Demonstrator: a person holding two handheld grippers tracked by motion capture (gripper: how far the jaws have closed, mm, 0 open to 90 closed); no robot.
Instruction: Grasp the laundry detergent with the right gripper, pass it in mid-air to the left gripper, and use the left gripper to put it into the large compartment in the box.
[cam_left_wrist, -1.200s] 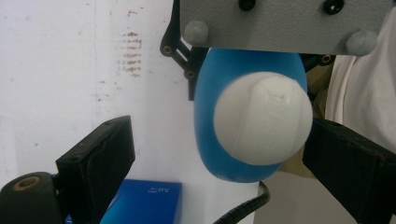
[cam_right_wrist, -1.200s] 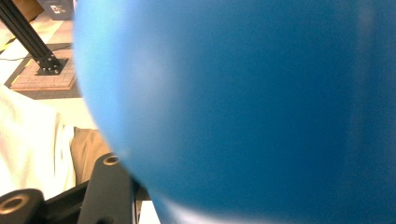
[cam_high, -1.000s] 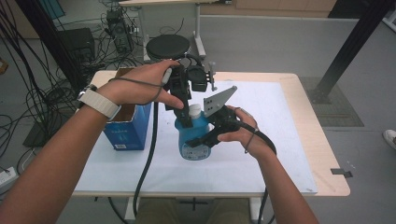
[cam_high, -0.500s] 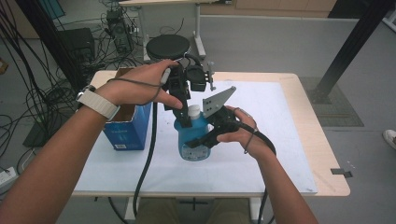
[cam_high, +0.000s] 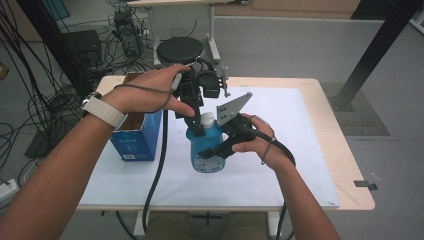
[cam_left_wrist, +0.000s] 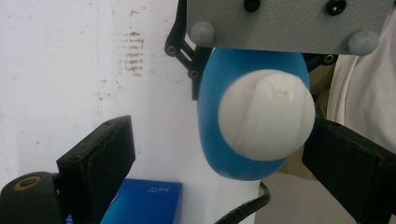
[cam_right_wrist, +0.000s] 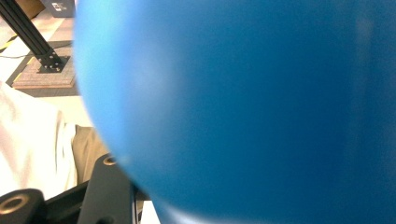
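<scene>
Your right gripper (cam_high: 212, 150) is squeezed shut on the blue bottle (cam_high: 206, 147), which stands upright on the white mat (cam_high: 280, 165) near the middle of the table (cam_high: 345, 165). Your left gripper (cam_high: 196, 125) points down over the bottle's white cap (cam_left_wrist: 266, 114). Its jaws are open, one on each side of the cap. A blue box (cam_high: 137, 140) sits just to the left.

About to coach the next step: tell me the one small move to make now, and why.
Probably close the left gripper on the white cap. Its jaws stand open, one on each side of the cap with a gap on one side, while the right gripper already clamps the blue bottle steady.
</scene>
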